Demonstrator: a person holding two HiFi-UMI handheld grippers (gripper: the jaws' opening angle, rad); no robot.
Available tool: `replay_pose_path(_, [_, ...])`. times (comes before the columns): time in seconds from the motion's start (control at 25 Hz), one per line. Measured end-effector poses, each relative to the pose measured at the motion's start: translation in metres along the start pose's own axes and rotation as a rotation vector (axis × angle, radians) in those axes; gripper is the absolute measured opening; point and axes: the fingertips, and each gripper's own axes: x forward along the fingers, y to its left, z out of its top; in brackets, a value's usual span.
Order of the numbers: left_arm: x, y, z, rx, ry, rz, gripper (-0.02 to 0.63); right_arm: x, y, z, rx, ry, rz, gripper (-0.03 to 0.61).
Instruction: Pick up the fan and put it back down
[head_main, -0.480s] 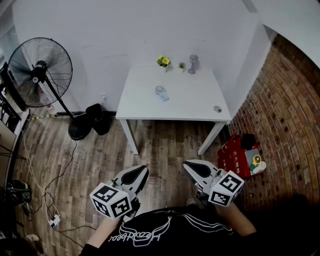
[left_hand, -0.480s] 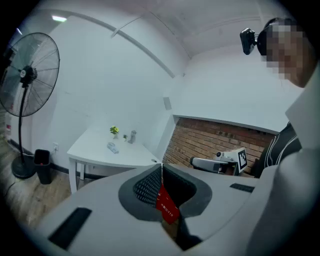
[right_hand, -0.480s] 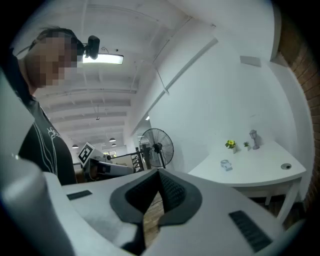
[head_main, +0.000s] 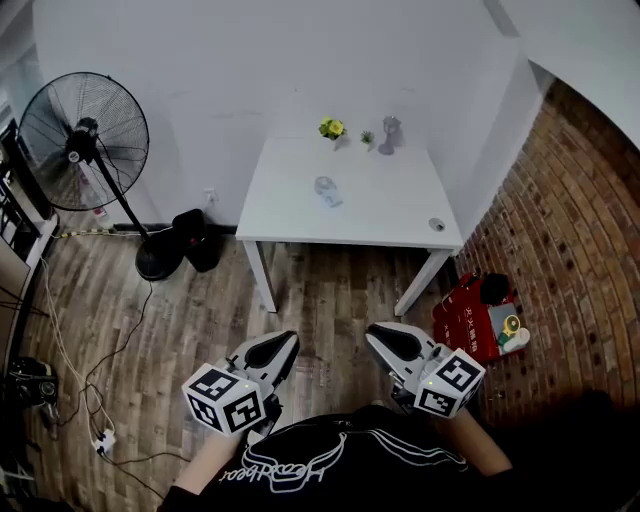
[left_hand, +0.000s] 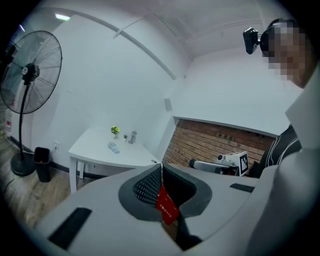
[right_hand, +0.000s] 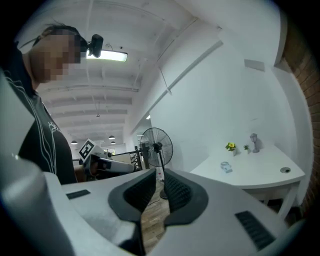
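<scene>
Left claw, right claw both closed, empty, well short of white rectangular desk. Black pedestal fan left of desk: top-heavy, may tip if gripped high.

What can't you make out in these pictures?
- The small clear item on the table: too small in every view to identify.
- The red patch, left gripper view: jaws cover most of it, so it is unclear what it is.
- Print on the red box, head view: too small.
- Base of the fan, right gripper view: partly behind the jaws.
</scene>
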Motion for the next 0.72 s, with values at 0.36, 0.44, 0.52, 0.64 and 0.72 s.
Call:
replay_pose_path(0.36, [0.01, 0.003, -0.003, -0.016, 0.016, -0.015, 0.035, -0.016, -0.031, 0.003, 0.023, -0.033, -0.136, 0.337])
replay_pose_path(0.44, [0.014, 0.005, -0.002, -0.014, 0.024, -0.011, 0.035, -0.017, -0.039, 0.003, 0.04, -0.039, -0.146, 0.337])
replay_pose_path(0.52, [0.018, 0.009, -0.001, -0.013, 0.034, -0.001, 0.035, -0.014, -0.047, 0.002, 0.047, -0.038, -0.153, 0.353])
replay_pose_path(0.64, [0.025, 0.019, 0.003, -0.007, 0.047, 0.018, 0.035, -0.004, -0.064, 0.003, 0.058, -0.049, -0.151, 0.368])
replay_pose_path(0.72, [0.029, 0.03, 0.007, -0.005, 0.055, 0.033, 0.035, 0.007, -0.078, 0.002, 0.072, -0.056, -0.152, 0.37])
